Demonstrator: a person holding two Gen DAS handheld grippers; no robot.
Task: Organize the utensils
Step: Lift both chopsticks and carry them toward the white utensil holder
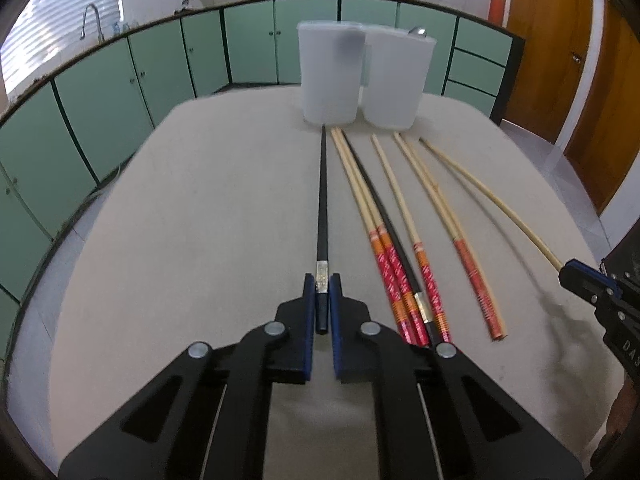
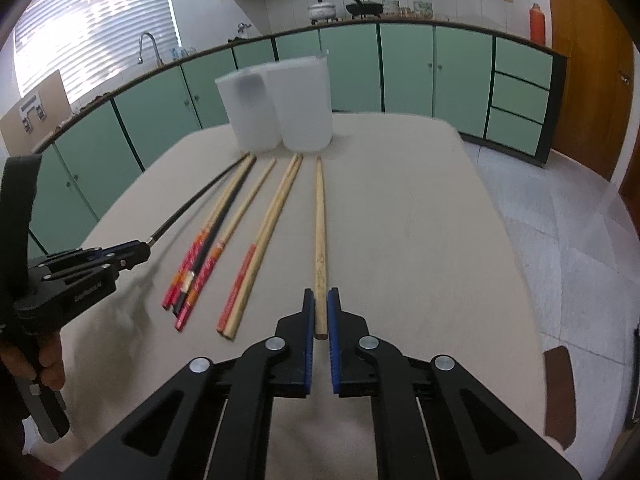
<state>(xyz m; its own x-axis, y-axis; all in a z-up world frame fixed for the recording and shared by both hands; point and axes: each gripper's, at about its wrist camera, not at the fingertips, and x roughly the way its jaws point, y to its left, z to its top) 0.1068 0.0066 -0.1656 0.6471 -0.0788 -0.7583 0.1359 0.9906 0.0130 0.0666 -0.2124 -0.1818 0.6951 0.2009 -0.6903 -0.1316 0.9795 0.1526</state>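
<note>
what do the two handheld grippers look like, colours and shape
Both the left gripper and the right gripper have matte black angular linkage arms joined by round silver pivot pins, ending in narrow ribbed blue finger pads. The body carries faint pale lettering, too blurred to read.

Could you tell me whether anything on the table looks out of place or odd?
Only a small thing: one black chopstick lies mixed in among the red-handled wooden chopsticks, away from its kind. Nothing looks spilled or broken.
</note>
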